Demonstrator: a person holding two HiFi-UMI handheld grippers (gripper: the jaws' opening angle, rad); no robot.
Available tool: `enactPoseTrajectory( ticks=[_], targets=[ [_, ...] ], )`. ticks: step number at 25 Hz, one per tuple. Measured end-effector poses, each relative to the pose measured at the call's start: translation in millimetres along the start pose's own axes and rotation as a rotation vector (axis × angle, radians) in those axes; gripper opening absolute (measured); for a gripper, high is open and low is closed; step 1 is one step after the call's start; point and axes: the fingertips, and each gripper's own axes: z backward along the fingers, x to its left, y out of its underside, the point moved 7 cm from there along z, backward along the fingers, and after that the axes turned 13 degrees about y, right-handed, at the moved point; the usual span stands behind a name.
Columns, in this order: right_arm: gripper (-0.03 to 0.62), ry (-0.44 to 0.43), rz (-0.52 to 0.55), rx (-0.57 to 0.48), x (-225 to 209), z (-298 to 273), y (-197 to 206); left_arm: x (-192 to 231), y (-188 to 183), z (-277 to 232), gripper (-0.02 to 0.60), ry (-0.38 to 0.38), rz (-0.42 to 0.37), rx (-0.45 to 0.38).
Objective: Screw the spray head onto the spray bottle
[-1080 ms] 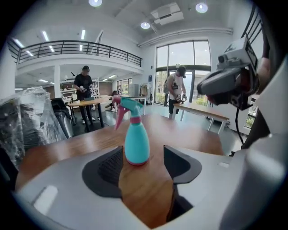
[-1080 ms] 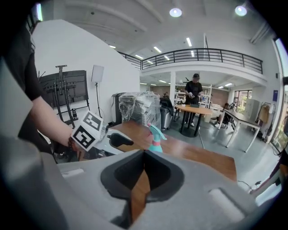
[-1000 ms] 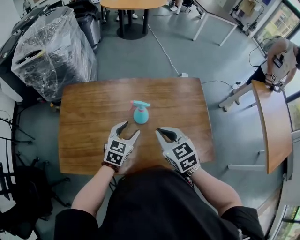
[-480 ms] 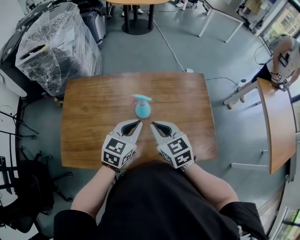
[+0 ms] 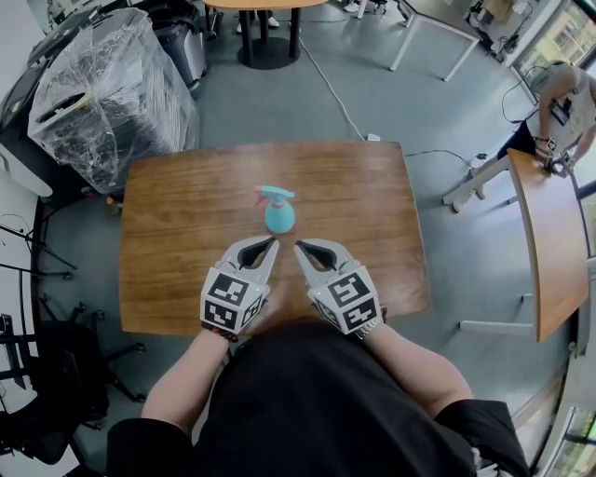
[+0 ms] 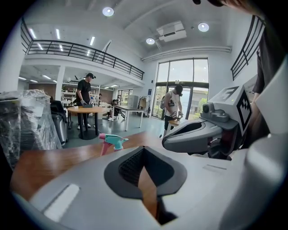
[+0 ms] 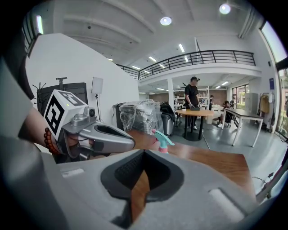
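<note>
A teal spray bottle (image 5: 278, 215) with a teal and pink spray head (image 5: 273, 194) on top stands upright near the middle of the wooden table (image 5: 168, 205). In the left gripper view the spray head (image 6: 111, 141) shows beyond the jaws, and in the right gripper view the spray head (image 7: 163, 139) does too. My left gripper (image 5: 270, 244) is shut and empty, just short of the bottle on its near left. My right gripper (image 5: 303, 247) is shut and empty, on the bottle's near right. Both hover close together, apart from the bottle.
A plastic-wrapped bundle (image 5: 107, 93) stands off the table's far left. A round table (image 5: 270, 23) stands further back, a curved wooden desk (image 5: 545, 242) at the right with a person (image 5: 559, 112) beside it. A cable (image 5: 326, 84) runs over the floor.
My left gripper's jaws have shut from half open. Both grippers have moved forward and closer together toward the bottle. The bottle has not moved.
</note>
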Motion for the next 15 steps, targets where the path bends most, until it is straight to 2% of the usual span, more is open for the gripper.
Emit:
enactPoseTrajectory(
  ticks=[15],
  targets=[
    [-0.009,0.002,0.003,0.001,2.6,2.9,1.3,-4.2,2.3,2.5,0.012,-0.005,-0.005,0.003]
  ],
)
